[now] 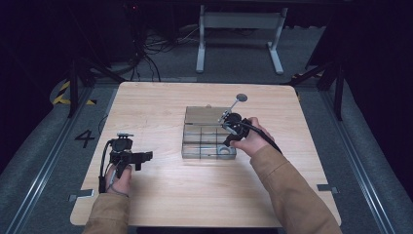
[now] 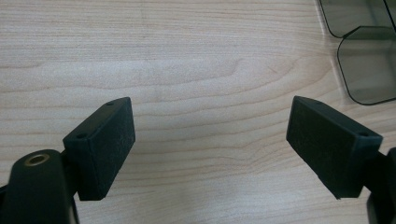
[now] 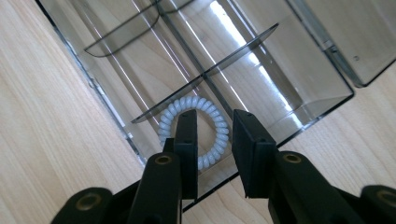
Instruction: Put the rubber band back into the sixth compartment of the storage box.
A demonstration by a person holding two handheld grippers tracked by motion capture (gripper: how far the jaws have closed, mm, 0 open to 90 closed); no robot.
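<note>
- Hovering over the clear divided box [image 3: 299, 79], the right gripper [image 3: 214, 126] stands partly open above a white coil ring [image 3: 212, 116] in a corner compartment.
- Left gripper [image 2: 210, 140] gapes wide, empty, over the counter [image 2: 187, 60].

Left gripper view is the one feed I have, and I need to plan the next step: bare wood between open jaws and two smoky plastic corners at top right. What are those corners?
Observer: They belong to a clear compartment box lying open in the middle of the table.
Operator: Anything inside it?
Observer: A white spiral hair tie lies in the near right corner compartment.
Operator: Where is the other gripper?
Observer: The right gripper is over that compartment, jaws slightly apart, one jaw over the ring's hole and the other beside the ring; whether it touches, I cannot tell.
Operator: And mine?
Observer: The left gripper is low at the table's near left, apart from the box.
</note>
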